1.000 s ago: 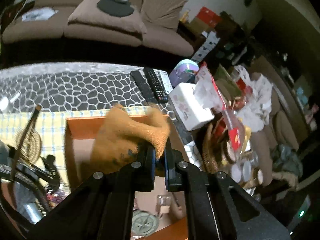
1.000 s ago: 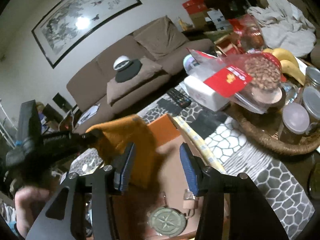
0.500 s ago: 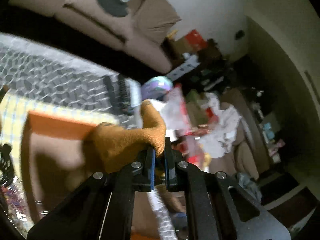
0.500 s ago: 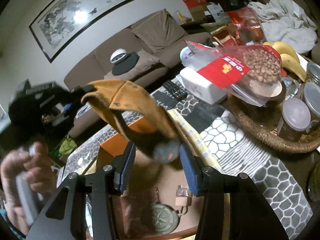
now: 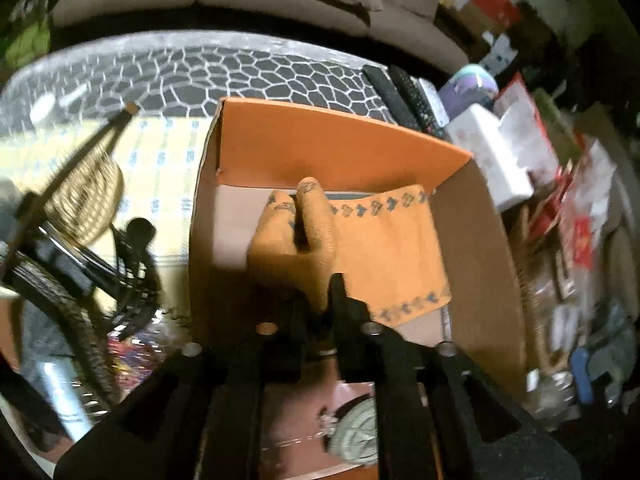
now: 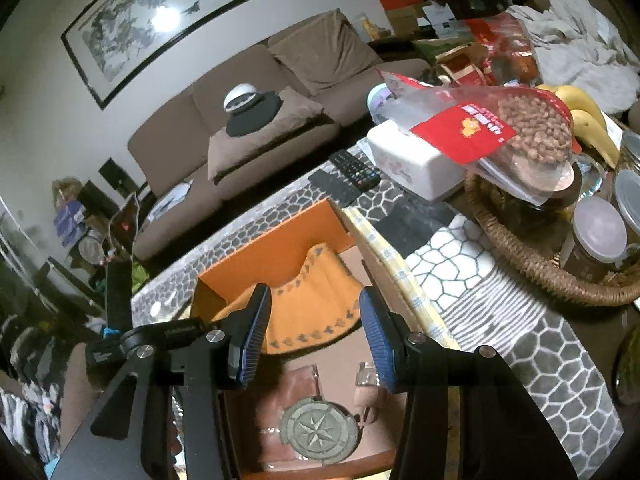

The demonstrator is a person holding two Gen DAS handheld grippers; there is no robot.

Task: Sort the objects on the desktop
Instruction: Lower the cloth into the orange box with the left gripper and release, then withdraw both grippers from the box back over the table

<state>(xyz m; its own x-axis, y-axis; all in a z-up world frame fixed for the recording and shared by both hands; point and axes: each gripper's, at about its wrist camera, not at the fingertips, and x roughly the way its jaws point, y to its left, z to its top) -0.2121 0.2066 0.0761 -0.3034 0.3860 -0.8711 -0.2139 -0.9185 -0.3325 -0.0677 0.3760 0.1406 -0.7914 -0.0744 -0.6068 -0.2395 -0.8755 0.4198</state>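
An orange cloth with a dark patterned border lies spread inside an open orange cardboard box. My left gripper is shut on the cloth's near corner, low inside the box. In the right wrist view the cloth drapes in the box, and my right gripper hangs open and empty just above it. A round compass-star medallion and a small corked bottle lie in the box's near end.
Remote controls, a white tissue box and a wicker basket with a nut bag, jars and bananas crowd the right side. A yellow checked cloth and a black wire rack sit left of the box. A brown sofa stands behind.
My left gripper swung the orange cloth up through the air, then lowered it into the box, where it now lies spread out. The right gripper has stayed open above the box.
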